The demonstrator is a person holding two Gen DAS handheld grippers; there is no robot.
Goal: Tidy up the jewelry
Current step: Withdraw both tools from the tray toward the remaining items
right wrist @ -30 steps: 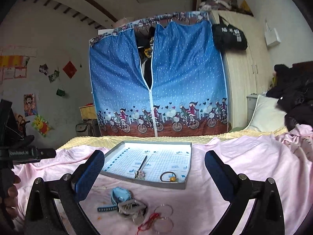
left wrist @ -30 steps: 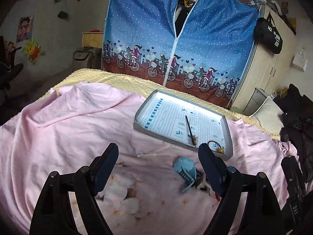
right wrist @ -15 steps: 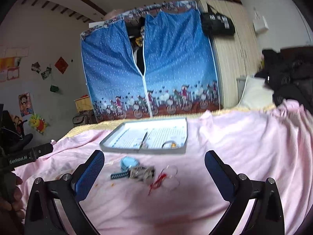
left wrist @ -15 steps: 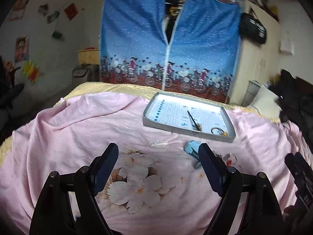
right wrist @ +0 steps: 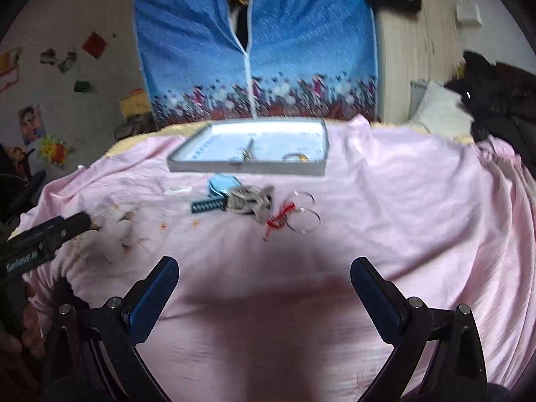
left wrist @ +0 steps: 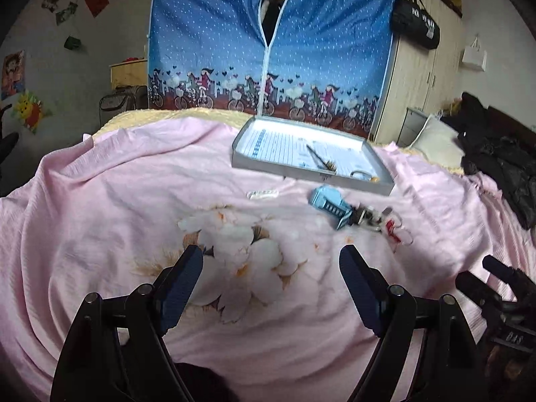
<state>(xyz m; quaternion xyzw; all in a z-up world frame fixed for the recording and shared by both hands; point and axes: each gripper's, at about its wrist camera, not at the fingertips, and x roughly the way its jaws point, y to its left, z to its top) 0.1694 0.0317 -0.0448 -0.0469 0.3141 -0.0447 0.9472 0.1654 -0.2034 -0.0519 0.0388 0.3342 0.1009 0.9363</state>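
Note:
A grey tray lies on the pink bedspread, holding a hairpin and a ring. In front of it sits a loose pile: a light blue clip, a blue patterned strap, a grey piece, a red cord and clear bangles. A small white piece lies to the left. My left gripper and right gripper are both open and empty, well short of the pile.
Behind the bed stands a blue fabric wardrobe, with wooden cabinets to its right. Dark clothes and a pillow lie at the right edge. The other gripper shows at each view's side.
Both grippers have pulled back toward me and tilted down; the tray and the pile now sit farther away. Nothing on the bed has moved, and both grippers stay open.

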